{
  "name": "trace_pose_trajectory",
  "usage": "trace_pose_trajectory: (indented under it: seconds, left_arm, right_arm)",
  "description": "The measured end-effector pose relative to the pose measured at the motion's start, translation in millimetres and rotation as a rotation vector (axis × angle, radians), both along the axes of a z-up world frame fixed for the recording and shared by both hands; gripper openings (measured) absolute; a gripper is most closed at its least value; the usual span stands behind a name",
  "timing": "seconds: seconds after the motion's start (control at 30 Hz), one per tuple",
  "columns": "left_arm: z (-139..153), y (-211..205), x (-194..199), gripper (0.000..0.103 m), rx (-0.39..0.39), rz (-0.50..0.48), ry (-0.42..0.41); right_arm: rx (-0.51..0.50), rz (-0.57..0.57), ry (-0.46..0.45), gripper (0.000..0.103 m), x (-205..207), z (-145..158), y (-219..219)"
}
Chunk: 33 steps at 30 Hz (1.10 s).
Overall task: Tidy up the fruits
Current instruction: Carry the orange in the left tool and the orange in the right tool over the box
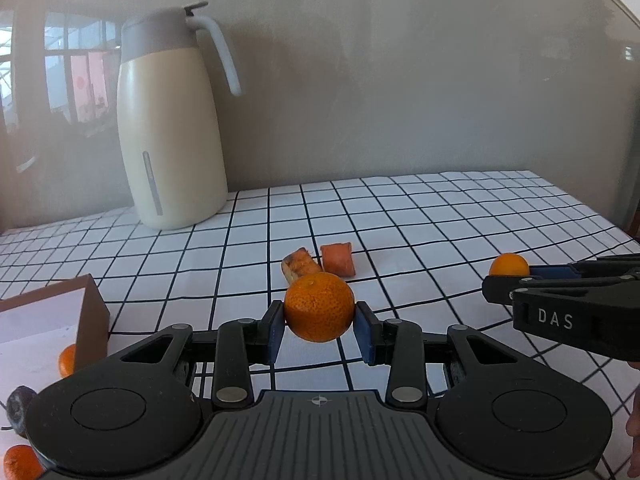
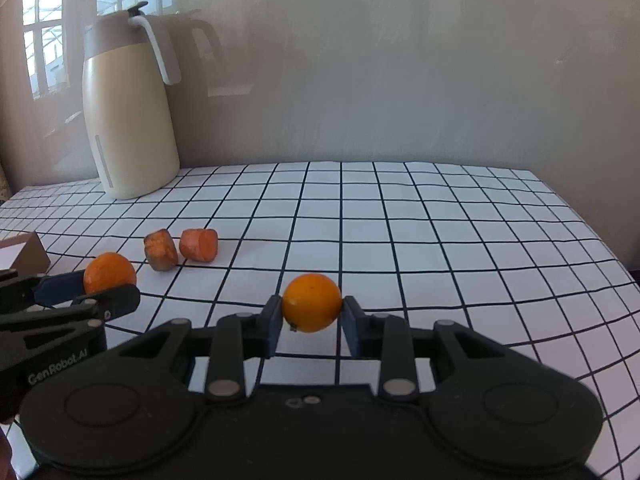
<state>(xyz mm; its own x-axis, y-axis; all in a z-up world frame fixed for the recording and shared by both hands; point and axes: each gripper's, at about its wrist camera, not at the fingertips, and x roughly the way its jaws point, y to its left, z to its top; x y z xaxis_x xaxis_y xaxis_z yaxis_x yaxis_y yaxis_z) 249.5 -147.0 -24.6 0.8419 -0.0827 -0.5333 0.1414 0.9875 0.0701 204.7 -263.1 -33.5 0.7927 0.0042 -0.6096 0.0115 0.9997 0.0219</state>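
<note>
My left gripper point(image 1: 319, 322) is shut on a dimpled mandarin point(image 1: 319, 306) and holds it above the checked cloth. My right gripper point(image 2: 311, 317) is shut on a smooth orange point(image 2: 311, 302), also above the cloth. In the left wrist view the right gripper point(image 1: 510, 280) comes in from the right with its orange point(image 1: 509, 265). In the right wrist view the left gripper point(image 2: 110, 288) comes in from the left with its mandarin point(image 2: 109, 271). Two carrot chunks point(image 1: 318, 262) lie on the cloth beyond the left gripper; they also show in the right wrist view point(image 2: 181, 247).
A cream thermos jug point(image 1: 170, 120) stands at the back left against the wall. A brown cardboard box point(image 1: 48, 324) sits at the left, with a mandarin point(image 1: 67, 360) beside it, a dark plum point(image 1: 18, 404) and another mandarin point(image 1: 20, 462) nearer. The cloth's right edge point(image 2: 592, 232) drops off.
</note>
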Motion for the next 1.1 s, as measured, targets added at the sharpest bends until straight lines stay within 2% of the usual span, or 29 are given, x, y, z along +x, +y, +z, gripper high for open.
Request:
trace_pose_trajectory:
  seconds: [0.6, 1.1]
  left_arm:
    - [28, 18, -71, 0.037, -0.004, -0.016, -0.076]
    - [53, 74, -133, 0.037, -0.002, 0.076, -0.157]
  right_arm:
    - [0.005, -0.018, -0.06, 0.023, -73, 23, 14]
    - [-0.001, 0.108, -0.152, 0.023, -120, 48, 64]
